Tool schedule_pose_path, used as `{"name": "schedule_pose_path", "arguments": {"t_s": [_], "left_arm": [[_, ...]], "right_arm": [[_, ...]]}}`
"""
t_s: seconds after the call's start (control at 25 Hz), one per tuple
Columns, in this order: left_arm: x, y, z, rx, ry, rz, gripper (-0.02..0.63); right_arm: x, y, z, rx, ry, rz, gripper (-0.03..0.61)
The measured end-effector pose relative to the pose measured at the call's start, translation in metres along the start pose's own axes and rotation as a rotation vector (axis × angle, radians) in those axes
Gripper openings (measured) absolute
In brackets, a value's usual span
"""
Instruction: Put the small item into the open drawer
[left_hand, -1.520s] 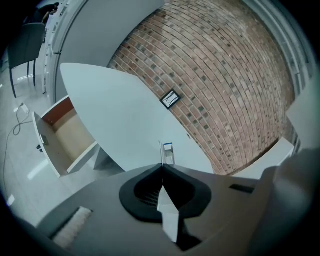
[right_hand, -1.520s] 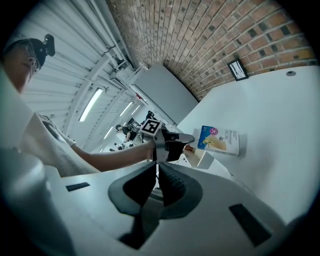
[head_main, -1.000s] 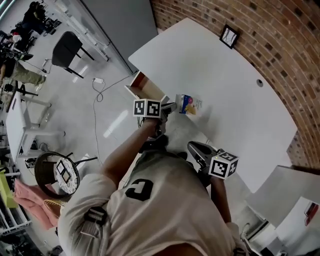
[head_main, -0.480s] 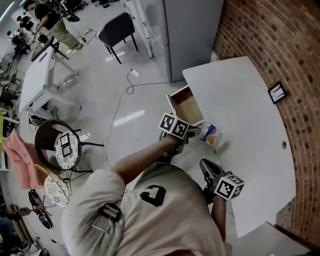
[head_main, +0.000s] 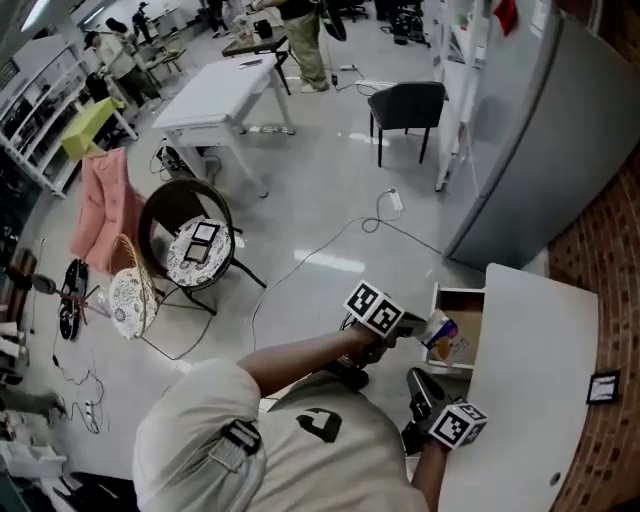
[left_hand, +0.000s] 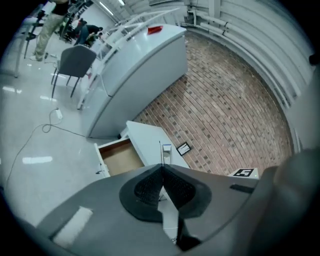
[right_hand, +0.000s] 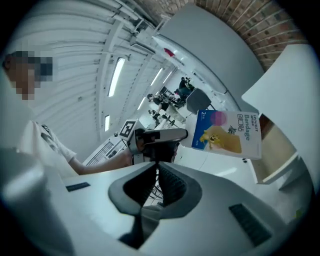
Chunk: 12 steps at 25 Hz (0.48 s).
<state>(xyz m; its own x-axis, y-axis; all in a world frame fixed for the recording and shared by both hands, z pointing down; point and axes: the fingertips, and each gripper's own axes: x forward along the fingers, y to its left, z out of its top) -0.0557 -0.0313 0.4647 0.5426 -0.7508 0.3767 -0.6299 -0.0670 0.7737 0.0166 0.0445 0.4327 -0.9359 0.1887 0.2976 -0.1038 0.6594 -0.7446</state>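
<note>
A small flat bandage box (head_main: 441, 331), blue and yellow, hangs over the open wooden drawer (head_main: 463, 347) at the white table's (head_main: 530, 400) left end. My left gripper (head_main: 418, 325) is shut on the box. In the left gripper view the jaws (left_hand: 162, 165) are closed on its thin edge, with the drawer (left_hand: 120, 156) ahead and below. The right gripper view shows the box (right_hand: 227, 132) held out by the left gripper (right_hand: 165, 136) above the drawer (right_hand: 277, 145). My right gripper (head_main: 415, 378) hangs beside the table, shut (right_hand: 156, 167) and empty.
A small picture frame (head_main: 602, 386) lies on the table by the brick wall (head_main: 610, 250). A grey cabinet (head_main: 530, 130) stands behind the drawer. A black chair (head_main: 405, 105), a floor cable (head_main: 330, 240) and a round stool (head_main: 195, 245) are on the floor to the left.
The head view has swung, so the table now sits at lower right. My left gripper has carried the box off the tabletop to above the drawer. The right gripper has followed alongside.
</note>
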Motion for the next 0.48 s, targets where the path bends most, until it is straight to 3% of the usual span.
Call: {"name": "schedule_pose_path", "arguments": {"t_s": [0.12,0.2,0.32,0.48], "left_arm": [[-0.076,0.054,0.027,-0.075,-0.160,0.143,0.003],[-0.109,0.078,0.037,-0.115,-0.238,0.192,0.003],[-0.124,0.090,0.038,-0.148,-0.284,0.188,0.003],[-0.114,0.069,-0.009,-0.214,-0.241,0.118,0.003]], "right_arm": [[0.078,0.014,0.013,-0.051,0.163,0.180,0.014],[0.111,0.020,0.016,-0.073,0.249,0.241,0.014],[0.128,0.024,0.015,-0.104,0.306,0.244,0.014],[0.097,0.037,-0.020,-0.039,0.322,0.170,0.014]]}}
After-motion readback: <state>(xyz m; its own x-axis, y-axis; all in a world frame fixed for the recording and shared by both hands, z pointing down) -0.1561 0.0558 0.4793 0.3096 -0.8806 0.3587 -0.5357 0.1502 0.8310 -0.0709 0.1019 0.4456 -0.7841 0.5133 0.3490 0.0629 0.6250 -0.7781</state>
